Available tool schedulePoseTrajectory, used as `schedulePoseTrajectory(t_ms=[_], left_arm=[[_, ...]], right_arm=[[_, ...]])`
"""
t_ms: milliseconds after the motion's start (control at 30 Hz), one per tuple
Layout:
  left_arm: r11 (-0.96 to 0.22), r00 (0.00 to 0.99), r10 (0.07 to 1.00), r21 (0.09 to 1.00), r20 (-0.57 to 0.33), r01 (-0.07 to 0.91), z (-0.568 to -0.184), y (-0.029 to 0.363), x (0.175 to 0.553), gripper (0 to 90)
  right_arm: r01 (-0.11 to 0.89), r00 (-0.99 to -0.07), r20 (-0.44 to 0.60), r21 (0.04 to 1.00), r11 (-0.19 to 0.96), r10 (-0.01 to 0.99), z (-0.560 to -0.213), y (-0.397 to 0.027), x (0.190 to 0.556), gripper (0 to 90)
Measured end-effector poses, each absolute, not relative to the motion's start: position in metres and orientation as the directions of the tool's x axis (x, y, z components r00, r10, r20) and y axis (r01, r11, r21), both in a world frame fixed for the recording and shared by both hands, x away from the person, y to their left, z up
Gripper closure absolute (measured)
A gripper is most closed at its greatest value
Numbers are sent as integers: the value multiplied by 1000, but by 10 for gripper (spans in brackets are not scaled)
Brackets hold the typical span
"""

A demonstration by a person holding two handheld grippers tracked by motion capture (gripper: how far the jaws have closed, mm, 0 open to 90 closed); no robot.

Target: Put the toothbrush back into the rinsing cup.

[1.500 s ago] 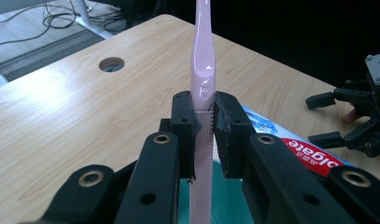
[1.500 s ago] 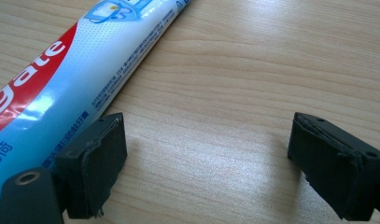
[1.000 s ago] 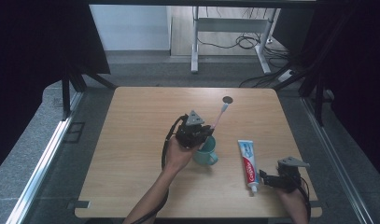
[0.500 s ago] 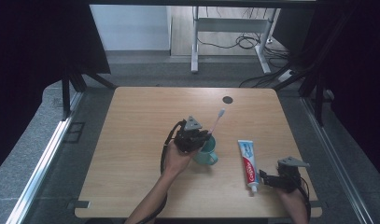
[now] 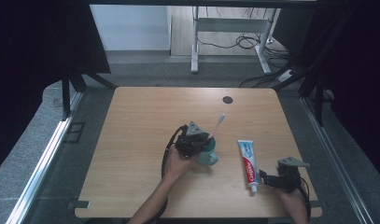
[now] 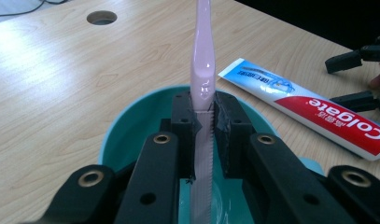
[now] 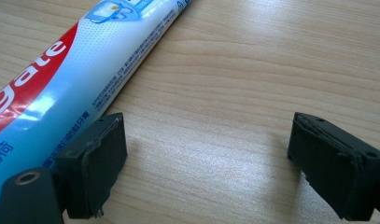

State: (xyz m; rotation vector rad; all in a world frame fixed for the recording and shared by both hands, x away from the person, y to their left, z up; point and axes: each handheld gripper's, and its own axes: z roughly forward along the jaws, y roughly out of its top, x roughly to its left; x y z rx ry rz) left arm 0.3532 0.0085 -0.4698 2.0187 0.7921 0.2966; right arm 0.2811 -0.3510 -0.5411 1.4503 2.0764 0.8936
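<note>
Lowered since the earlier frame, the toothbrush (image 6: 202, 60), light, stiff and slick, is clamped at its ribbed handle by the left gripper (image 6: 204, 122) directly above the cup (image 6: 131, 122), while the right gripper (image 7: 206, 163) rests open beside the toothpaste (image 7: 85, 70).

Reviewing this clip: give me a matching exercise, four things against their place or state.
1. toothbrush
2. cup
3. toothpaste tube
4. right gripper

A. lying flat on the table
B. open over bare wood
C. teal, under the left gripper
D. clamped upright between jaws

Pairs: 1-D, 2-C, 3-A, 4-B
</note>
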Motion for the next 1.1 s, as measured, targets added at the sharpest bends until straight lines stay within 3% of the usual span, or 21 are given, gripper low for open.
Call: schedulePoseTrajectory(t_ms=[1100], left_arm=[[-435,759,646,777,-82,454,-481,8,353,820]], right_arm=[[649,-345,1,722,238,939,-541,-351,281,113]])
